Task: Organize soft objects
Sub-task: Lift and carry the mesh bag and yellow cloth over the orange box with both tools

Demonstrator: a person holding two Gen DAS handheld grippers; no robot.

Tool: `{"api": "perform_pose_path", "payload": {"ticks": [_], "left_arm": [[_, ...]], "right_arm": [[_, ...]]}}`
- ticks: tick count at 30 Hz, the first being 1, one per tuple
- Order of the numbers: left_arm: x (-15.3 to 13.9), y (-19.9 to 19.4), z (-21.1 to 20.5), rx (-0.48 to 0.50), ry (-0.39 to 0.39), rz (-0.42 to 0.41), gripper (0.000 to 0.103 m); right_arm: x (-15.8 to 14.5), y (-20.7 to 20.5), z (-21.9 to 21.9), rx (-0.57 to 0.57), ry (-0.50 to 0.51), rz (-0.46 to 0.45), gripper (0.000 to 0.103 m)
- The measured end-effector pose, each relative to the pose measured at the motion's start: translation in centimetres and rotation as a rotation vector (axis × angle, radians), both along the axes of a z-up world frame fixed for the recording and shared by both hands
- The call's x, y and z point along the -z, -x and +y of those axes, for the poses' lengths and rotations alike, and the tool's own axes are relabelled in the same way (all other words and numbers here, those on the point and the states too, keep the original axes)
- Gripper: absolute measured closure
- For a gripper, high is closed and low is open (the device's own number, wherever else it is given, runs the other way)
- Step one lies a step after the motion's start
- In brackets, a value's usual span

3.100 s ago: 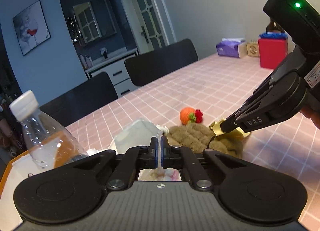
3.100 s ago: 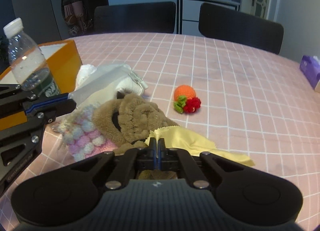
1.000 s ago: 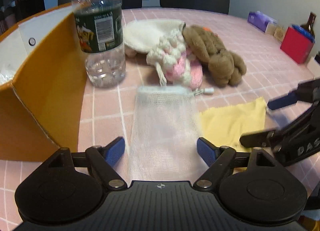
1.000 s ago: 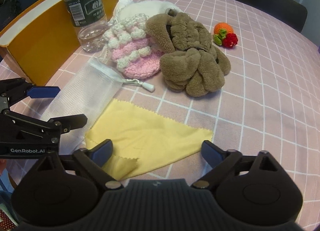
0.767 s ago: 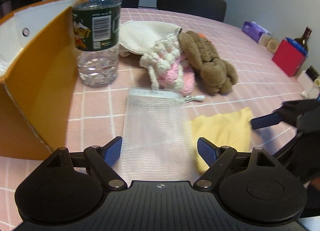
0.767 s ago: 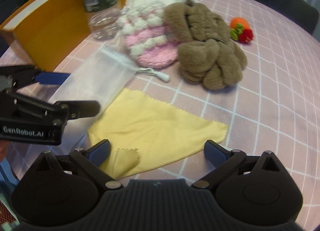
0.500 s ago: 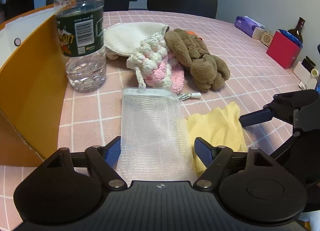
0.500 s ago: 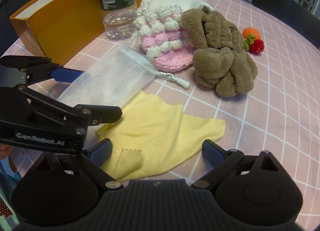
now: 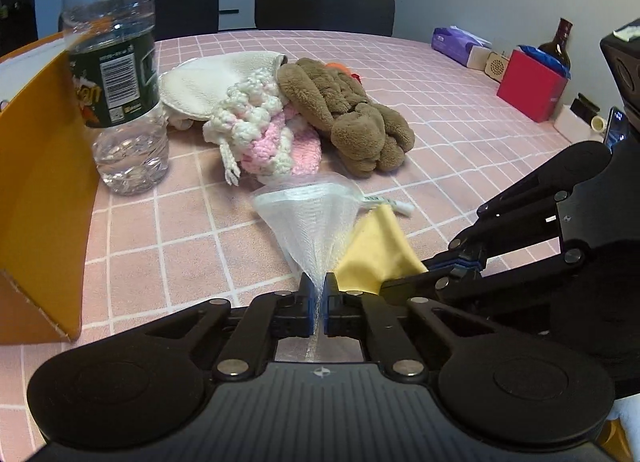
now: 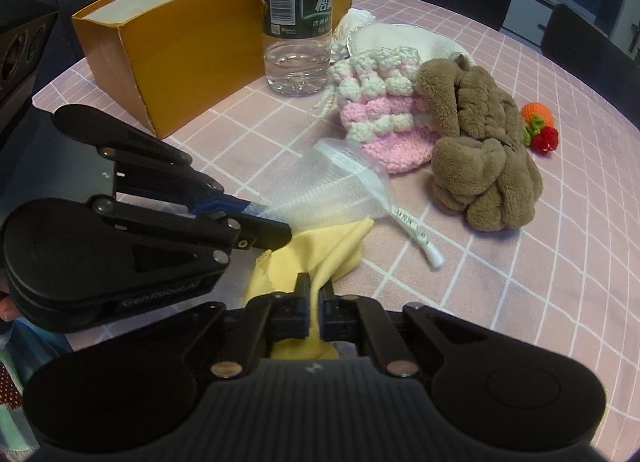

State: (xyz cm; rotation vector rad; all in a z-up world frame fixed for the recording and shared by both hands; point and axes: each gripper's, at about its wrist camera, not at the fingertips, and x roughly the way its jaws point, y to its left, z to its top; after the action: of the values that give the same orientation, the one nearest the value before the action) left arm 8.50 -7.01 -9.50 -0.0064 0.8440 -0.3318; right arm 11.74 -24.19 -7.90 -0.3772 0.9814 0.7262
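My left gripper (image 9: 319, 291) is shut on the near end of a white mesh bag (image 9: 310, 214), which bunches into a cone toward the jaws; the bag also shows in the right wrist view (image 10: 336, 186). My right gripper (image 10: 315, 296) is shut on a yellow cloth (image 10: 316, 258), seen beside the bag in the left wrist view (image 9: 376, 250). Both lie on the pink checked table. Behind them sit a pink and white crochet pouch (image 10: 384, 118), a brown plush toy (image 10: 480, 150), a cream cloth pouch (image 9: 212, 80) and a small orange and red crochet fruit (image 10: 538, 124).
An orange box (image 10: 192, 46) stands open at the left with a water bottle (image 10: 298, 18) beside it. A red box (image 9: 532, 86), a tissue pack (image 9: 456, 44) and a dark bottle (image 9: 560, 36) stand at the far right. Dark chairs (image 9: 324, 6) line the far edge.
Both grippers were open over the flat mesh bag and yellow cloth. Now the left has closed on the bag and the right on the cloth, bunching both.
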Motion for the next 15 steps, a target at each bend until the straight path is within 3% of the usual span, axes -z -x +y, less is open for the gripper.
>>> {"api": "perform_pose_path", "payload": {"ticks": [6, 15], "left_arm": [[-2.0, 1.3, 2.0, -0.046, 0.012, -0.055, 0.1], [-8.1, 4.3, 5.4, -0.043, 0.109, -0.186, 0.1]], "right_arm": [[-1.2, -0.8, -1.5, 0.07, -0.015, 0.003, 0.103], [-6.5, 1.0, -0.1, 0.078, -0.107, -0.097, 0.103]]}}
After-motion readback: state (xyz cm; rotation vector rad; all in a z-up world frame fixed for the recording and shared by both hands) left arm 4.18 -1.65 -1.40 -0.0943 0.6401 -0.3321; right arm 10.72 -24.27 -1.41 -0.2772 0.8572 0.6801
